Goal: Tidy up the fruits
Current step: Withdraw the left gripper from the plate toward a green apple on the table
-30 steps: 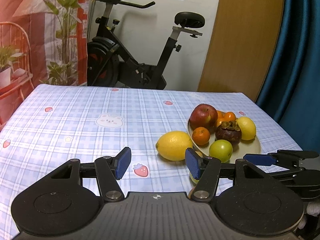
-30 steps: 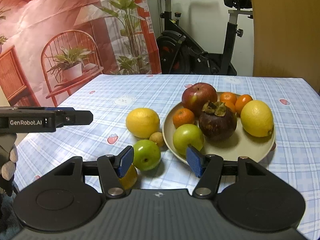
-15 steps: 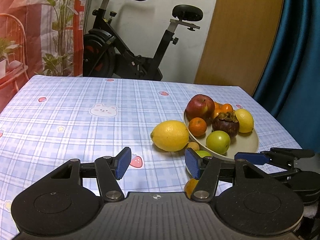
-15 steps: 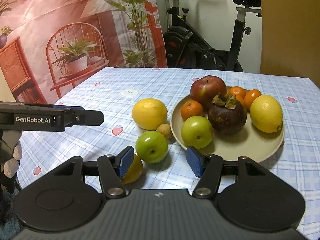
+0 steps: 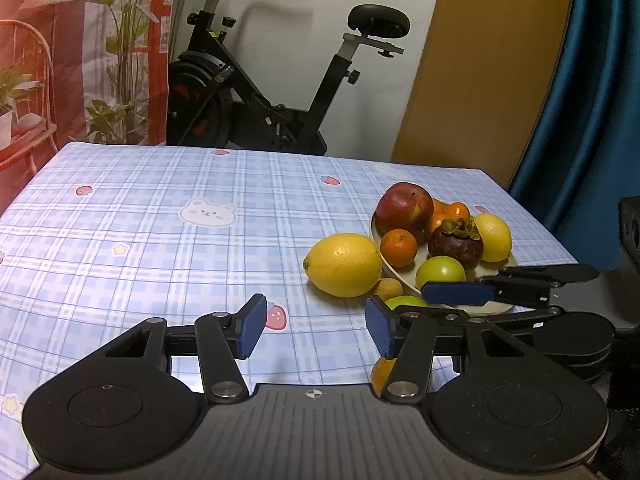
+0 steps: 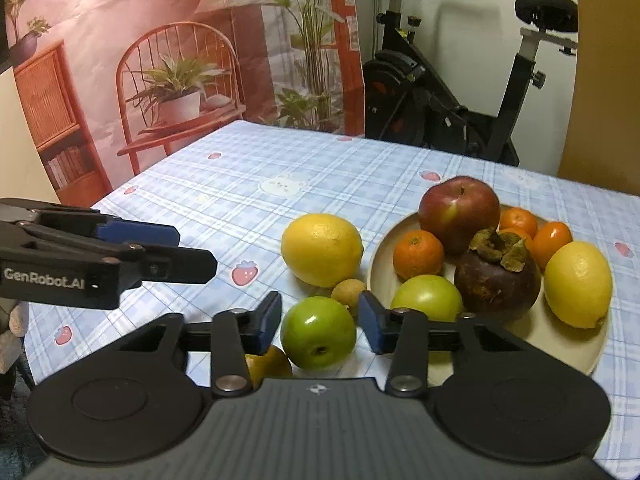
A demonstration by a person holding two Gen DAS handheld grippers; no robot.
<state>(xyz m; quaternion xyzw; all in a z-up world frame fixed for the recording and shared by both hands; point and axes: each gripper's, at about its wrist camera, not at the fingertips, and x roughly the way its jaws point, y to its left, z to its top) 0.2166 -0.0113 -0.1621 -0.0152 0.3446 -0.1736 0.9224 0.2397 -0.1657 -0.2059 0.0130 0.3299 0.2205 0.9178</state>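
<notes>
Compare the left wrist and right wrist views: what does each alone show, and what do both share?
Left wrist only: the blue curtain. Right wrist only: the printed bookshelf on the backdrop. Both: the plate, the lemon beside it, the green apple on the cloth and the bike.

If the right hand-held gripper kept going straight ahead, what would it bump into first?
Probably the green apple. It already sits between the right hand-held gripper's pads, which have just been closing in. Whether they press it yet is unclear.

Bare tablecloth [image 5: 160, 248] leftward — lemon [image 5: 343, 265], plate [image 6: 560, 344] crowding right
</notes>
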